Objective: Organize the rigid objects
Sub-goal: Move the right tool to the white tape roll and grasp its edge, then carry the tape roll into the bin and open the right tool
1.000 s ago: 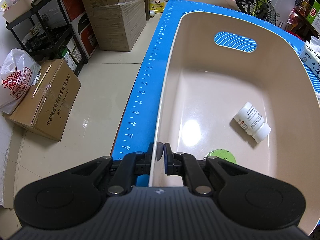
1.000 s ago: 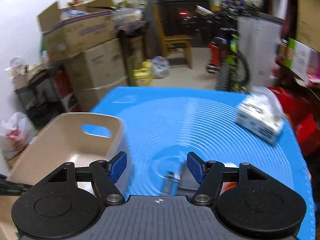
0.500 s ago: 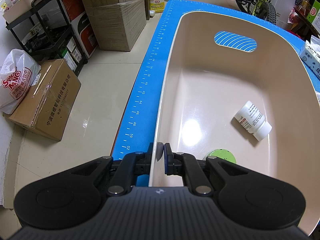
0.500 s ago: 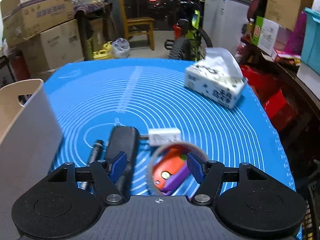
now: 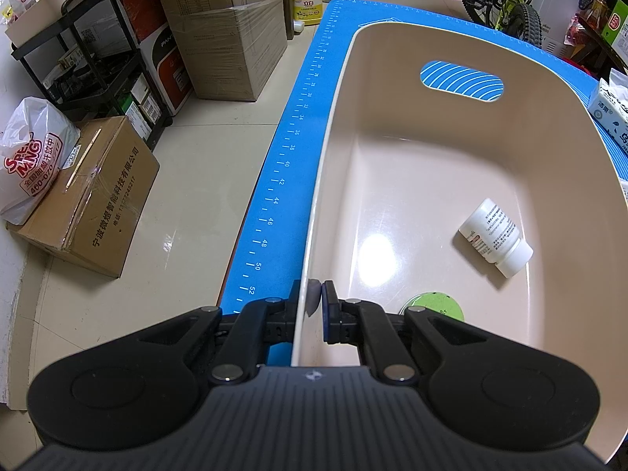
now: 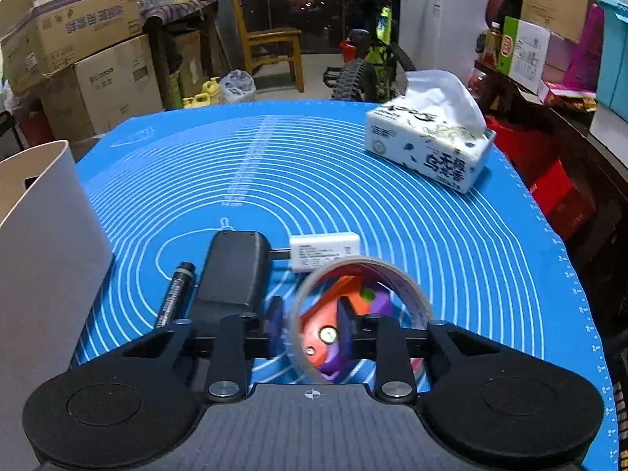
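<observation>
While the left gripper point(image 5: 315, 306) pinches the near side wall of the beige plastic bin point(image 5: 530, 137), one pad outside and one inside, holding it steady on the blue silicone mat point(image 5: 290, 157), the sorting looks only partly done. Two things already lie on the bin's floor: a white pill bottle point(image 5: 495, 238) on its side near the right wall, and a round green lid-like disc point(image 5: 433, 307) half hidden behind the gripper.

On the right wrist view, the rest waits on the mat beside the bin: a black marker pen point(image 6: 175, 293), a black rectangular case point(image 6: 233, 269), a white charger block point(image 6: 324, 251), a roll of clear tape point(image 6: 363, 310) standing on edge, and an orange and purple plastic toy point(image 6: 333, 325) seen through the roll's hole. A white tissue pack point(image 6: 429, 149) sits well apart at the far right.

The right gripper point(image 6: 308, 320) has its fingers astride the near-left band of the tape roll, one pad outside and one inside the ring, narrowed but seemingly not yet pressed tight. By the look of it, the tape is next in, with four more items to follow.
</observation>
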### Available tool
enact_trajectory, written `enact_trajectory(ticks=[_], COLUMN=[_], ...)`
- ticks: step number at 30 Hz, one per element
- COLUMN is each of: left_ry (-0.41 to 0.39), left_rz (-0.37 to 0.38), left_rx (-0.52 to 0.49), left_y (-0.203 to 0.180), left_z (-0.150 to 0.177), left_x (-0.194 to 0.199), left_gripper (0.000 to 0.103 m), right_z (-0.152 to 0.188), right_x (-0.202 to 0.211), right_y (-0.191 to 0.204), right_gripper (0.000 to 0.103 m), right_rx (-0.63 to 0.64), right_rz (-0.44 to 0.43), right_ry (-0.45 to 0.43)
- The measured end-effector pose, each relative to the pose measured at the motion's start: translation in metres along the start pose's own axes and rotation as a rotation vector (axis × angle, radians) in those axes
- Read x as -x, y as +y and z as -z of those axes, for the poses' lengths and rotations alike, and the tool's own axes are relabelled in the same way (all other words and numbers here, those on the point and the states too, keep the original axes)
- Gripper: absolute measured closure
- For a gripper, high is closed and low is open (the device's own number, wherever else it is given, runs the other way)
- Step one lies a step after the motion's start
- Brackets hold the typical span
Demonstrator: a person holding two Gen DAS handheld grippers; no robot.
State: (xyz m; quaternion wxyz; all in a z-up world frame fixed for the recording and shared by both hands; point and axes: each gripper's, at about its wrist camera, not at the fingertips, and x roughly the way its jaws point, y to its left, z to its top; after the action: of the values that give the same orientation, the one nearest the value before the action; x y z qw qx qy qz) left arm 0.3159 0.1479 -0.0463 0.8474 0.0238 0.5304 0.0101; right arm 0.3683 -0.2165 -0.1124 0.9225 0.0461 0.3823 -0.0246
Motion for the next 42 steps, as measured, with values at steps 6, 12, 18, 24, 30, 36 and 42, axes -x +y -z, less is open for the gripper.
enact_trajectory(ticks=[6, 12, 18, 24, 30, 36, 42], left_ry=[0.000, 0.000, 0.000, 0.000, 0.000, 0.000, 0.000], left_rz=[0.000, 0.000, -0.001, -0.001, 0.000, 0.000, -0.001], left_rx=[0.000, 0.001, 0.000, -0.001, 0.000, -0.001, -0.001], left_y=[0.000, 0.000, 0.000, 0.000, 0.000, 0.000, 0.000], left_z=[0.000, 0.000, 0.000, 0.000, 0.000, 0.000, 0.000], left_x=[0.000, 0.000, 0.000, 0.000, 0.000, 0.000, 0.000], left_gripper=[0.093, 0.093, 0.093, 0.093, 0.093, 0.093, 0.093], right_z=[0.000, -0.003, -0.015, -0.037, -0.060, -0.066, -0.055], right_x=[0.011, 0.037, 0.066, 0.093, 0.106, 0.106, 0.092], right_y=[0.004, 0.006, 0.023, 0.057, 0.106, 0.162, 0.207], right_gripper=[0.083, 0.083, 0.083, 0.083, 0.083, 0.083, 0.083], right_rx=[0.000, 0.001, 0.036, 0.090, 0.159, 0.263, 0.364], right_rz=[0.005, 0.005, -0.021, -0.098, -0.217, -0.319, -0.374], right_ry=[-0.043, -0.117, -0.197, -0.287, -0.329, -0.310, -0.226])
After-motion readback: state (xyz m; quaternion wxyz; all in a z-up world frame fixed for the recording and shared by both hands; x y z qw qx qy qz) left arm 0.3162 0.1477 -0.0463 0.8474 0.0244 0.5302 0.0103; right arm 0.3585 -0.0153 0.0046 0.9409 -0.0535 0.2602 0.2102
